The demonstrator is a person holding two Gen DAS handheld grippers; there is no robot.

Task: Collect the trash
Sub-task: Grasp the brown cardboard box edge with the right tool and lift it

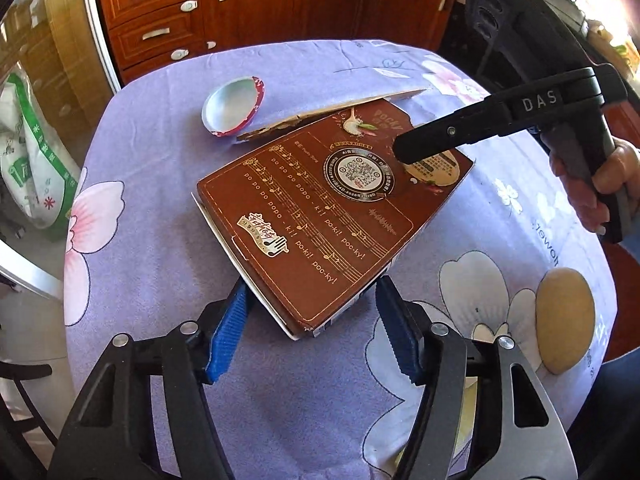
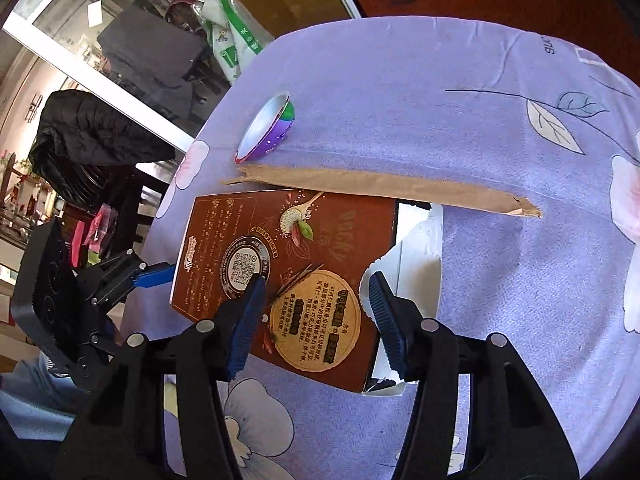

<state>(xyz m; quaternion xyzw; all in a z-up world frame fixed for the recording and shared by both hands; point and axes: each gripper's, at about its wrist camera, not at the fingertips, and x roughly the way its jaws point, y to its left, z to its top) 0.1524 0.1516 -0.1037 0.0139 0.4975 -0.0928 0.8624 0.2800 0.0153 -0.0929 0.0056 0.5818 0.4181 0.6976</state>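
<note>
A flat brown Pocky box [image 1: 320, 216] lies on the purple flowered tablecloth [image 1: 160, 200], its far end torn open. My left gripper [image 1: 310, 292] is shut on the box's near corner, blue pads pressing both side edges; the right wrist view shows it at the box's left end [image 2: 156, 274]. My right gripper [image 2: 316, 292] stands open over the torn end of the box [image 2: 320, 320]: one pad lies above the printed top face, the other beside the white torn flap. A crushed foil-lined cup [image 1: 234, 106] and a brown paper strip [image 2: 380, 190] lie beyond the box.
A beige oval object [image 1: 564, 316] rests near the table's right edge. Wooden cabinets [image 1: 240, 8] stand behind the round table. A green-and-white sack [image 1: 32, 160] leans at left. A chair with a black jacket [image 2: 92, 132] stands beside the table. A hand [image 1: 612, 184] holds the right gripper.
</note>
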